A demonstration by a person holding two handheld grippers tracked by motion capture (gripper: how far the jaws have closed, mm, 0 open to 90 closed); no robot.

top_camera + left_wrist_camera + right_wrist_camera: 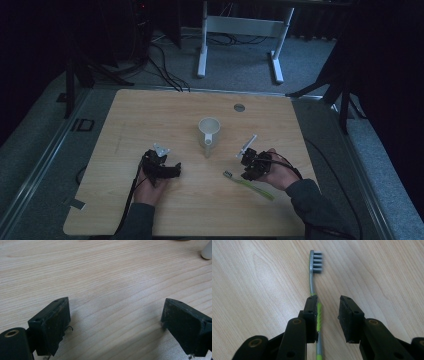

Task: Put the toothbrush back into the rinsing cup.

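Note:
A green and grey toothbrush (248, 183) lies flat on the wooden table (150, 115), front right of the middle. My right gripper (248, 171) hangs just over it. In the right gripper view the toothbrush (316, 262) runs between the jaws with its bristle head beyond them. My right gripper (328, 300) has one jaw against the green grip and the other well apart from it, so it is open. My left gripper (173, 170) rests low at the front left. In the left gripper view my left gripper (116, 307) is wide open over bare wood.
A white mug (209, 131) stands at the table's middle with its handle toward me; a white part of it (207, 251) shows in the left gripper view's top right corner. A grey round cap (239, 107) sits in the tabletop farther back. White desk legs (202, 50) stand on the floor beyond.

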